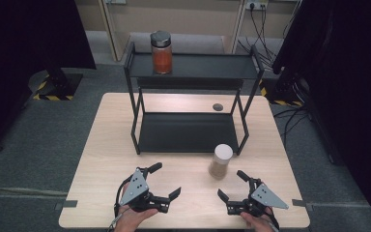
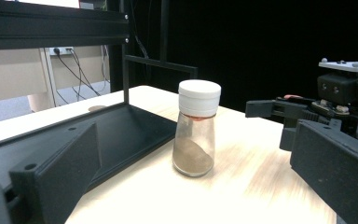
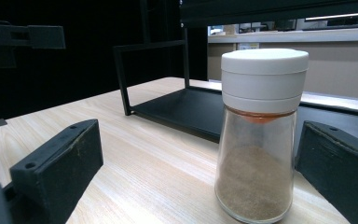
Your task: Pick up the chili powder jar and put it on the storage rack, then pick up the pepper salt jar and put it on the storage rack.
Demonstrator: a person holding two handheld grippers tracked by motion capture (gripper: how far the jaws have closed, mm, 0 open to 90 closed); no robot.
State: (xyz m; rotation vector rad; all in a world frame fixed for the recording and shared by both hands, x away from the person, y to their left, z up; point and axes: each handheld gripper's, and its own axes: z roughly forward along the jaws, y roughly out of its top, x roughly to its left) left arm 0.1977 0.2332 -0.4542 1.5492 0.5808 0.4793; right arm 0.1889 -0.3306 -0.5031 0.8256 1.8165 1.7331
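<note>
— What is sitting nearest the grippers?
— A spice shaker (image 1: 221, 161) is standing upright on the wooden table, its clear glass body tapering up to a white cap

— What is it holding?
— Brown powder is filling roughly its lower third, and it is resting just in front of the black rack's lower shelf

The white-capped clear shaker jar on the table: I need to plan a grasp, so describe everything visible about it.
The clear, tapered shaker jar with a white round cap looks like glass or plastic, with an orange-tinted ring under the cap. Brown powder fills roughly its lower third. It stands upright on the light wooden table, just in front of the black metal shelf rack, ahead of the open right gripper. Nothing grips it.
</note>
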